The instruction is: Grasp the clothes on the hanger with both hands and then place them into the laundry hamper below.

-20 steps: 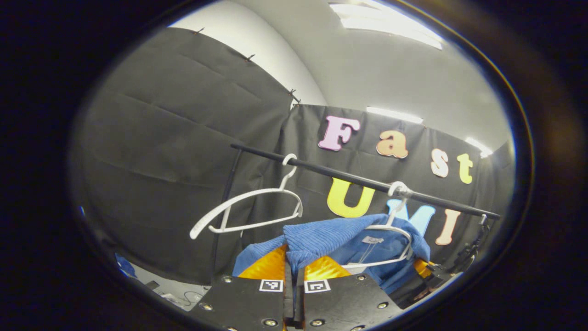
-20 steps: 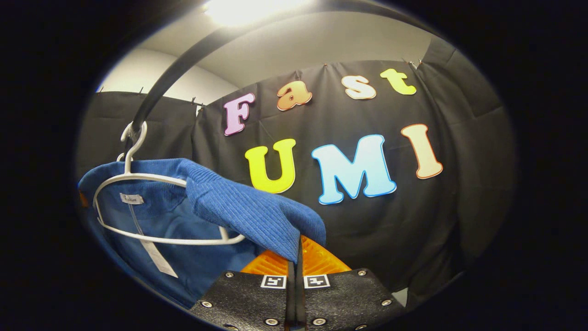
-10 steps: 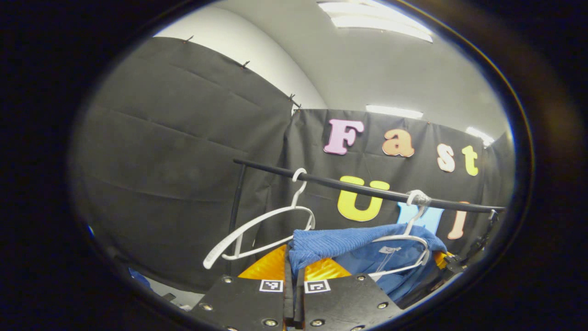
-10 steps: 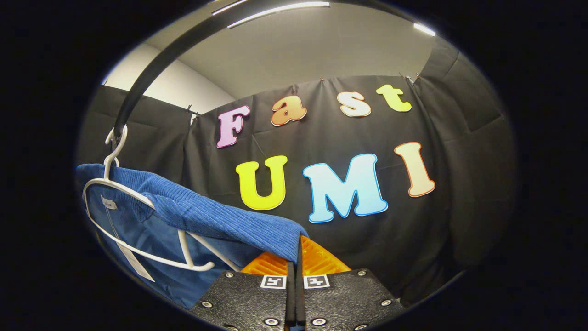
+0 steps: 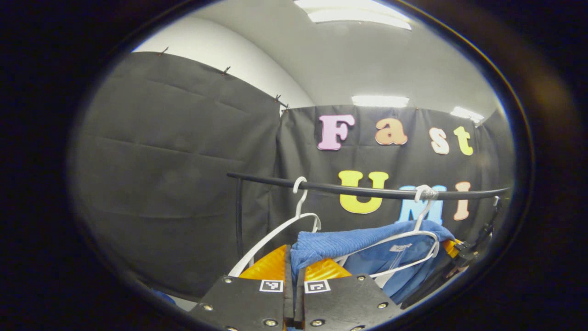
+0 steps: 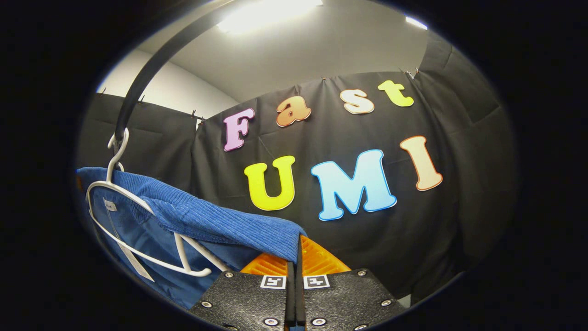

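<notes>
With both grippers clamped on it, the blue ribbed sweater (image 5: 367,241) hangs stretched between them, partly on its white hanger (image 5: 415,241) on the black rail (image 5: 358,189). Left gripper (image 5: 294,271) pinches one shoulder edge, right gripper (image 6: 296,264) the other. Empty white hanger (image 5: 280,232) beside it.

The garment (image 5: 367,241) is blue with a fine ribbed pattern along its edge, smoother blue inside, with a small white label (image 6: 109,205) at about 9 o'clock in the right gripper view. Both hangers (image 5: 404,239) (image 5: 275,239) are white. The rail (image 5: 349,191) is black. The ceiling (image 5: 367,64) is pale grey, with white light panels (image 5: 353,11) at 12 o'clock.
</notes>
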The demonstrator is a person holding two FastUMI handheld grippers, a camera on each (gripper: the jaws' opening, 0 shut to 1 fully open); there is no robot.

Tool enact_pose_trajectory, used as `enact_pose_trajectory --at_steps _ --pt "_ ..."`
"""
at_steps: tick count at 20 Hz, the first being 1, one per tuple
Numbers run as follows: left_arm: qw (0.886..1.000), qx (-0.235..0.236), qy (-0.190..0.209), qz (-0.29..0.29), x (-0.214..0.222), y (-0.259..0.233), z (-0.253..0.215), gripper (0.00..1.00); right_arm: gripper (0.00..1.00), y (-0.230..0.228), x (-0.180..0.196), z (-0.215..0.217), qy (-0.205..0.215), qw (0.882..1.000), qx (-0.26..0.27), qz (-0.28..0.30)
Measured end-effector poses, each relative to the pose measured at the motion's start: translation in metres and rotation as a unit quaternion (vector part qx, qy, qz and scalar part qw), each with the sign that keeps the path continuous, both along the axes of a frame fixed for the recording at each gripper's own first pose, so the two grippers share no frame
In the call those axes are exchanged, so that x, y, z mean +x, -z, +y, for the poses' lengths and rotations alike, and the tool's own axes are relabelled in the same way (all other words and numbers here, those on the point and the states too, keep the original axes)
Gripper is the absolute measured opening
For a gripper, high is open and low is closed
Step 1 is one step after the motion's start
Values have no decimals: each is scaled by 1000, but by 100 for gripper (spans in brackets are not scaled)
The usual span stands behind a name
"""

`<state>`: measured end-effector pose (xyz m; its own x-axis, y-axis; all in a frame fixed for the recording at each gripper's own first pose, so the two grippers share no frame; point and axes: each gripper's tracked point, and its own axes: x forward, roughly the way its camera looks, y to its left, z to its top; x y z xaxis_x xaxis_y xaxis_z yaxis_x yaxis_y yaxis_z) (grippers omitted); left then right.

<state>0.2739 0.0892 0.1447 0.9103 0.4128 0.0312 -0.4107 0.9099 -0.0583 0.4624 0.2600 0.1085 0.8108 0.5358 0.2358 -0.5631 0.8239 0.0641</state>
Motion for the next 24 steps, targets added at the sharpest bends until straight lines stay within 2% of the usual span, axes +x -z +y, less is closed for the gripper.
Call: enact_pose_trajectory --at_steps 2,6,8,12,16,18,21,22,24 --pt "1000 7 1 4 0 0 4 2 0 5 -17 -2 -4 1000 -1 2" --pt "998 57 7 27 -12 -14 2 2 0 5 -15 2 -16 1000 -15 -1" --pt "996 68 10 51 -3 -1 2 1 0 3 -9 1 -7 1000 -14 -8" --pt "997 43 33 49 4 23 6 2 0 -5 11 4 13 999 -17 -30" --pt "997 42 44 57 11 23 16 2 0 -21 24 14 25 998 -28 -59" --pt "996 46 47 59 6 18 24 2 0 -32 24 22 24 996 -18 -79" --pt "997 30 45 64 0 25 44 1 0 -28 28 35 17 994 -43 -102" --pt "997 24 40 68 -4 31 57 1 0 -27 27 41 8 993 -50 -110" --pt "996 -18 42 76 -7 49 61 2 0 -19 31 47 5 991 -67 -118"
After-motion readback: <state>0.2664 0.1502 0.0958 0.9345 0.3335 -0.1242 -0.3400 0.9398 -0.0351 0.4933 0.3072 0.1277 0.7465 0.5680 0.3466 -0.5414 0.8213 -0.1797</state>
